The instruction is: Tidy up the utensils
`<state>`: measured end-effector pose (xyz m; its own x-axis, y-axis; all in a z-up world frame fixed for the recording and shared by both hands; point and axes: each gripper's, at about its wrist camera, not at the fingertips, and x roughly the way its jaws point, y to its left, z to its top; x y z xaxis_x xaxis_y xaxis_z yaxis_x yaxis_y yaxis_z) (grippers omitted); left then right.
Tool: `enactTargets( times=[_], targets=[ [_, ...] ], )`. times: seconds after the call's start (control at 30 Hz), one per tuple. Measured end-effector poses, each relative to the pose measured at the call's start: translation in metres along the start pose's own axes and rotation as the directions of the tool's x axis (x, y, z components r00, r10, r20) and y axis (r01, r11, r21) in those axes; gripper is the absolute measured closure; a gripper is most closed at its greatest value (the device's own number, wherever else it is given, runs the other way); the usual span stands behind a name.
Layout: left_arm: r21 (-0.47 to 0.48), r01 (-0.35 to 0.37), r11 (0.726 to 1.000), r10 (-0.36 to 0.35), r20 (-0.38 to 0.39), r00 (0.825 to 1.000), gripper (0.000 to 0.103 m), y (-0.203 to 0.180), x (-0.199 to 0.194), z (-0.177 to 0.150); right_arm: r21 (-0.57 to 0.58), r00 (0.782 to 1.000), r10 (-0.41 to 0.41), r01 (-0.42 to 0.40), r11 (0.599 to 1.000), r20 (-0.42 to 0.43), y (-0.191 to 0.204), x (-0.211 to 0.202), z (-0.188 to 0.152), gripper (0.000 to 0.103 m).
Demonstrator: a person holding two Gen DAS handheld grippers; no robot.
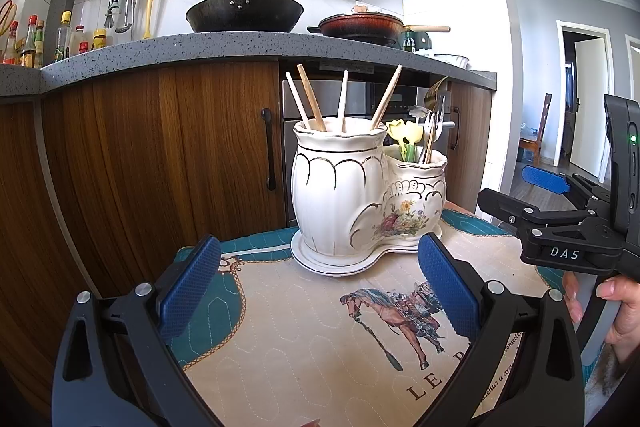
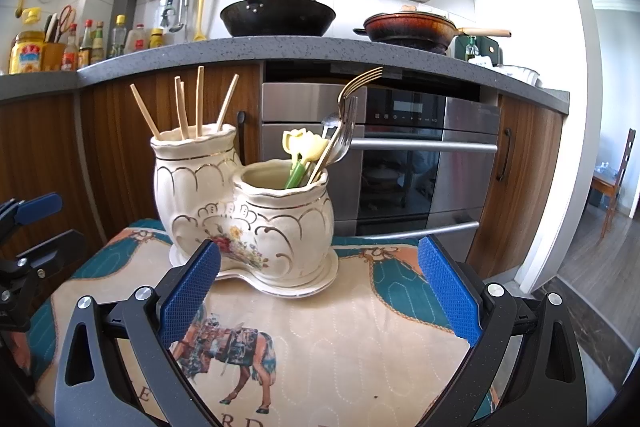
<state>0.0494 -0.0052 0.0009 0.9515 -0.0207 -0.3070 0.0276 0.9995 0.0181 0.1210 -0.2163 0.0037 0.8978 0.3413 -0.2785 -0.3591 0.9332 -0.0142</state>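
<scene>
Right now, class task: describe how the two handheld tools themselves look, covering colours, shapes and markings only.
Each tool has a black plastic frame with forked arms and silver rivets, ending in two blue pads with a cross-hatched texture. The left tool and the right tool look alike. Seen from the left wrist, the right tool's body carries white letters "DAS" and a small green light. A bare hand grips it.

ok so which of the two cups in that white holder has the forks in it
The shorter cup, the one with the painted flowers. It holds the forks; the taller cup beside it holds only chopsticks.

Two low wrist views near the ceramic holder (image 1: 360, 187), both facing the kitchen counter (image 2: 280, 53)
</scene>
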Motion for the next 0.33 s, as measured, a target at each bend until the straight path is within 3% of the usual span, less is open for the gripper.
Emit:
enactTargets(
  times=[0.33],
  targets=[
    [-0.015,-0.02,1.0,0.02,-0.015,1.0,0.005,0.0016,0.0003,-0.0001,-0.001,1.0,0.001,-0.001,1.0,0.0,-0.0005,0.0,0.0004,0.005]
  ],
)
